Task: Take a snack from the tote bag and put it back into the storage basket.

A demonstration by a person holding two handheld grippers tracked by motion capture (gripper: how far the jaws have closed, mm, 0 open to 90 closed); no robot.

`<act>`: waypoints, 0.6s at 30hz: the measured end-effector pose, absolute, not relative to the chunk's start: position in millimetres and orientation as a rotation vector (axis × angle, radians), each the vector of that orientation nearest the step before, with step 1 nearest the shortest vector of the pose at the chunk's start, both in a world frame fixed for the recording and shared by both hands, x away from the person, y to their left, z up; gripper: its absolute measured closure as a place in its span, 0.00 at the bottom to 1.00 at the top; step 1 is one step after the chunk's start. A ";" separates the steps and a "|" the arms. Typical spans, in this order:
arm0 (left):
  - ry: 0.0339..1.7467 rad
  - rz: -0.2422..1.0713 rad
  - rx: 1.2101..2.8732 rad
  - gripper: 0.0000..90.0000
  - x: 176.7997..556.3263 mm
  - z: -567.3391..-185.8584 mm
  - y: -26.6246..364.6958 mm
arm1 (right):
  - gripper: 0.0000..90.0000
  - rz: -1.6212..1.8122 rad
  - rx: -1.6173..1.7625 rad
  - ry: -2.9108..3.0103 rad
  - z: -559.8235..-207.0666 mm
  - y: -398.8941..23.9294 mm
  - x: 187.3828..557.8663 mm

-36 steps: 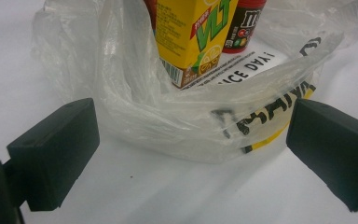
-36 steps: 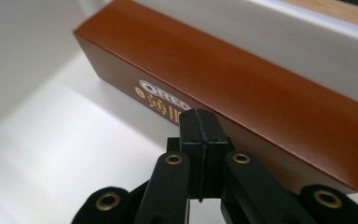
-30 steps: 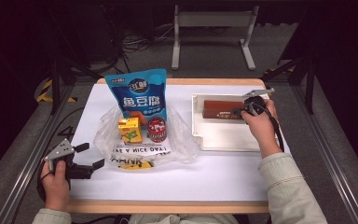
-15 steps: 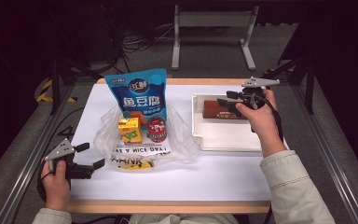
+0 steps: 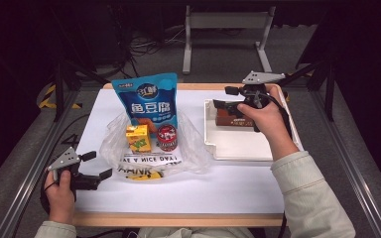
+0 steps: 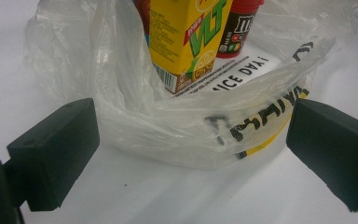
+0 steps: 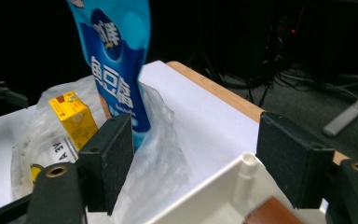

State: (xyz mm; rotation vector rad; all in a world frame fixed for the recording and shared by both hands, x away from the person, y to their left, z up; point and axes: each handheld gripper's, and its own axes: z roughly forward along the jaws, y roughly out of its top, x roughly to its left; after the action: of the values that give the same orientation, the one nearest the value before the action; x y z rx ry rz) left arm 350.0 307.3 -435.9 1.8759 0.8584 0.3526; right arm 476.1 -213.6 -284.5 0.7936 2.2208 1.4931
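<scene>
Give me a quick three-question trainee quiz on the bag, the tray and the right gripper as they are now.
1. True or false: the brown box lies in the white tray.
2. Which stands tallest in the plastic bag: A the yellow carton, B the red can, C the blue pouch?
3. Are the jaws of the right gripper open or shut?

Key: 1 true. 2 C. 3 open, nothing between them; they have just been opening.

Dim room, perhaps grey floor (image 5: 297, 64)
</scene>
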 end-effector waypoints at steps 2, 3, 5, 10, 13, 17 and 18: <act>0.858 0.354 1.876 0.03 349.8 -435.9 307.2 | 0.30 1.501 0.764 2.232 -282.3 -206.0 478.7; 0.858 0.354 1.876 0.03 349.8 -435.8 307.4 | 0.30 1.505 0.751 2.236 -281.5 -202.7 479.8; 0.862 0.358 1.874 0.03 349.7 -435.9 308.1 | 0.30 1.513 0.729 2.239 -280.2 -196.1 481.9; 0.859 0.357 1.875 0.03 350.1 -436.5 307.9 | 0.29 1.511 0.694 2.255 -278.0 -181.4 486.9; 0.860 0.357 1.871 0.03 349.2 -436.1 308.0 | 0.29 1.512 0.691 2.259 -277.8 -173.3 490.3; 0.859 0.361 1.874 0.03 347.2 -435.6 308.9 | 0.29 1.524 0.684 2.259 -278.8 -163.2 494.7; 0.862 0.362 1.875 0.03 346.4 -435.5 309.0 | 0.29 1.525 0.680 2.263 -279.5 -159.7 496.5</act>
State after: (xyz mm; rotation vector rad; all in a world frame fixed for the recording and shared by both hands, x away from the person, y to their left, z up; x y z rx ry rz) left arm 346.4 309.0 -435.5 1.8746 0.8616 0.3618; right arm 496.5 -159.7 -279.5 0.6801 2.2635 1.5251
